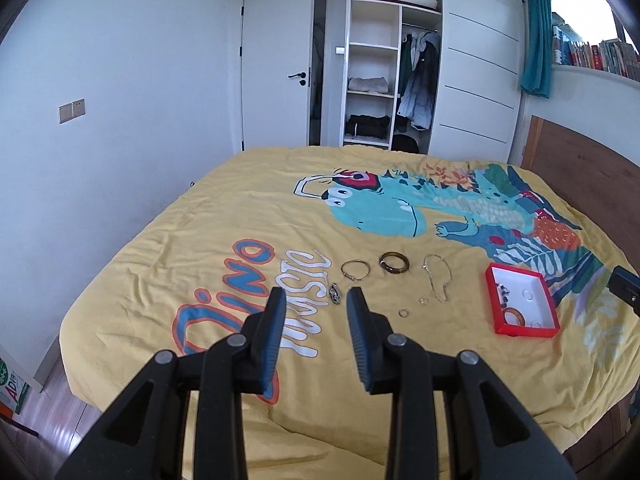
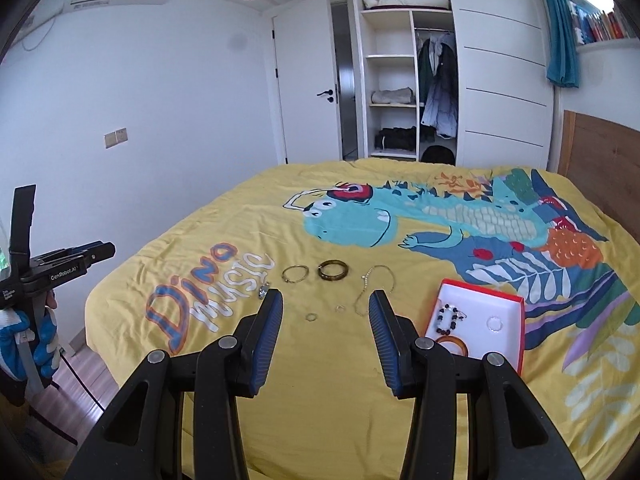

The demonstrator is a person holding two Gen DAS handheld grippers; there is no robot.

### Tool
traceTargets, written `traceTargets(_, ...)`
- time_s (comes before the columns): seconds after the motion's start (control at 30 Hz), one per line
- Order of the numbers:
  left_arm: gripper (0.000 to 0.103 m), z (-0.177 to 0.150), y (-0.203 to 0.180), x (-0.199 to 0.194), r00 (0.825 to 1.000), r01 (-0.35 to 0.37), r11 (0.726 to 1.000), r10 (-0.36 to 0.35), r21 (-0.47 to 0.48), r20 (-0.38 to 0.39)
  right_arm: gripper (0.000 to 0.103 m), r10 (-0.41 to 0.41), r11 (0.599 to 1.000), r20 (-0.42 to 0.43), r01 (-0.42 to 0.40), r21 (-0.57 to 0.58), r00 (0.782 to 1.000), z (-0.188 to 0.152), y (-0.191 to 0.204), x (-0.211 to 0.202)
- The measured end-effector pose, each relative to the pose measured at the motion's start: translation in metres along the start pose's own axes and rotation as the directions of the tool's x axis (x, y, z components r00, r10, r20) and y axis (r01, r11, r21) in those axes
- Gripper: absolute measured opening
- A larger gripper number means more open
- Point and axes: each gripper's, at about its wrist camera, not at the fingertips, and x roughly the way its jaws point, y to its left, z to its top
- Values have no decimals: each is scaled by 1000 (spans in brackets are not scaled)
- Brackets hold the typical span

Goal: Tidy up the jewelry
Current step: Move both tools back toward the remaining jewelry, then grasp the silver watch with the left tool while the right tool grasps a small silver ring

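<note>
- Progress, as I judge it: partly done. The red box point(image 2: 508, 300), white inside, lies open on the yellow bedspread point(image 2: 320, 400) towards the headboard side and near the bed's near edge. It already holds a dark beaded bracelet point(image 2: 449, 317), an amber bangle point(image 2: 454, 344) at its near end, and a small clear ring point(image 2: 495, 323).
- Left to do: seven loose pieces lie on the bedspread between the box and the "Dino music" print.
- Farther row: a thin gold bangle point(image 1: 355, 269), a thick dark tortoiseshell bangle point(image 1: 394, 262) just beside it, and a fine pale chain necklace point(image 1: 437, 278) trailing in a loose loop towards the box.
- Nearer row: two small rings, ring one point(image 1: 404, 313) and ring two point(image 1: 423, 300), close together, and a little dark-and-silver trinket point(image 1: 335, 294) at the edge of the lettering; what the trinket is cannot be made out.
- The pieces are well apart, none tangled together. The chain looks limp and thin, likely the fiddliest to pick off soft cloth.
- The left gripper point(image 1: 316, 300) hovers above the bedspread with its jaws apart and nothing between them, lined up roughly with the trinket.
- The right gripper point(image 2: 325, 304) is likewise spread wide and empty, aimed at the rings and the chain, with the box just to its right.
</note>
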Motion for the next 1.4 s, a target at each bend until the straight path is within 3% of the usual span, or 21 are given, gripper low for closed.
traceTargets(0.2, 30, -2, 7, -7, 999, 6, 999, -5, -32, 47, 45, -9, 1000, 12, 9, -15, 1000, 3, 11, -8)
traceTargets(0.43, 30, -6, 24, 31, 999, 19, 997, -21, -70, -31, 45, -10, 1000, -29, 9, -12, 1000, 4, 10, 26)
traceTargets(0.63, 30, -22, 20, 90, 992, 38, 996, -47, -83, -116, 44, 6, 1000, -151, -5, 5, 989, -19, 3, 91)
traceTargets(0.97, 30, -52, 5, 193, 965, 40, 996, -59, -80, -257, 44, 72, 997, -324, -56, 57, 943, -62, -6, 212)
traceTargets(1.4, 30, -65, -22, 319, 920, 78, 991, -115, -113, -376, 44, 160, 987, -430, -137, 85, 889, -98, 1, 330)
